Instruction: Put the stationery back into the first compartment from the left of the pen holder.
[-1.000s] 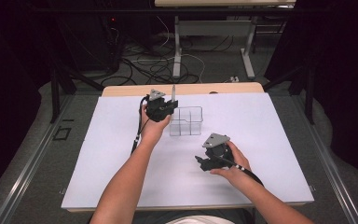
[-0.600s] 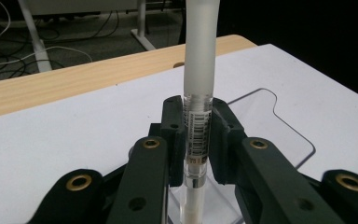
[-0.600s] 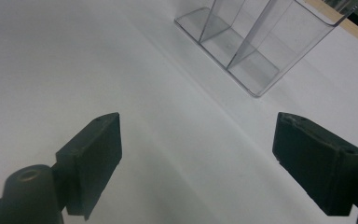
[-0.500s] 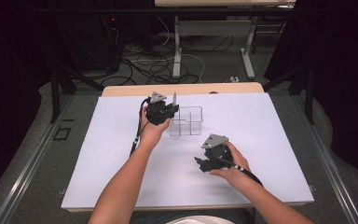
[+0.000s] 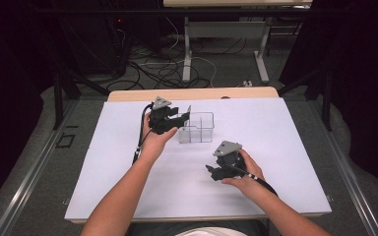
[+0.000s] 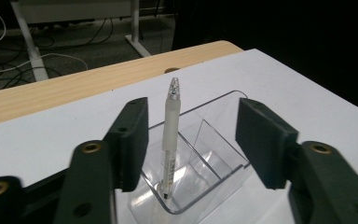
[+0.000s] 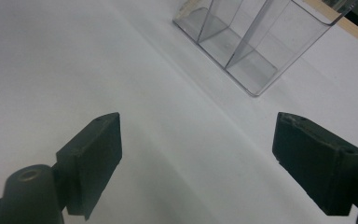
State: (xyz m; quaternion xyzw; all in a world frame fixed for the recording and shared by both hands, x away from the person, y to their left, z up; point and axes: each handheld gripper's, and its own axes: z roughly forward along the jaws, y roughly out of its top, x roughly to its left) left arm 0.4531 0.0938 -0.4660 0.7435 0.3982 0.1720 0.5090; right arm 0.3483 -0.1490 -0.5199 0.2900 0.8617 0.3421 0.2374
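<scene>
At the far left corner of the clear plastic organizer (image 6: 200, 154), a frosted pen (image 6: 170, 140) stands nearly upright, tip down on the tray floor and leaning against the wall, its clear cap end rising above the rim. It looks light, stiff and smooth-barrelled, so it would likely slip or topple at a nudge; the best hold seems to be across the frosted upper barrel, above the rim, with the pads square to it. The organizer itself looks light and hard, and could slide on the white counter (image 5: 128, 172) if bumped. The left gripper (image 6: 191, 135) has its jaws apart, one pad on each side of the pen without touching it; they have just been opening. Against the earlier high view, the pen that was clamped in those jaws now stands free in its compartment, and the hand has drawn slightly back from the tray. The right gripper (image 7: 196, 154) rests near the front of the counter, jaws wide apart on nothing, in the same place as before.
</scene>
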